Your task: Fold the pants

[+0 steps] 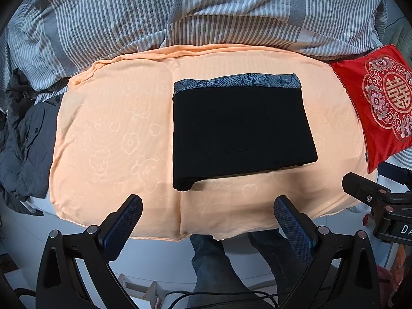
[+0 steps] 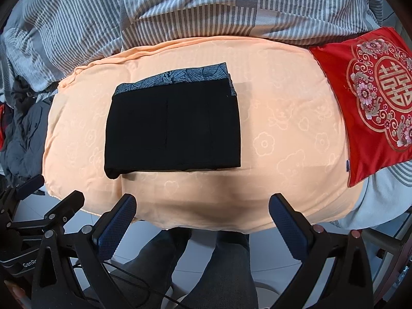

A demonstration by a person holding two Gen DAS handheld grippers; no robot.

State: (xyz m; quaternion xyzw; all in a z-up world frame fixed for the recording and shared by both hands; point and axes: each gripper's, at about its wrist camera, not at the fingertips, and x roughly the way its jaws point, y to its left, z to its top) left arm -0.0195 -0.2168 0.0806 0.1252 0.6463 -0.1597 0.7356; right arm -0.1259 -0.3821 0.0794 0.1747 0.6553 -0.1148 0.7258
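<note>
The black pants [image 1: 239, 131] lie folded into a flat rectangle on the peach blanket [image 1: 116, 134], with a blue patterned band [image 1: 237, 81] showing along the far edge. In the right wrist view the same pants [image 2: 172, 128] sit left of centre on the blanket [image 2: 291, 139]. My left gripper [image 1: 207, 204] is open, held off the near edge of the bed, apart from the pants. My right gripper [image 2: 202, 203] is also open, near the bed's front edge, with nothing between its fingers. The right gripper's body [image 1: 373, 195] shows at the right of the left wrist view.
A red embroidered cushion [image 1: 381, 103] lies at the right end of the bed. A grey striped duvet [image 1: 180, 13] is bunched along the back. Dark clothes [image 1: 23, 139] are heaped at the left. A person's legs [image 1: 219, 265] stand below on the white floor.
</note>
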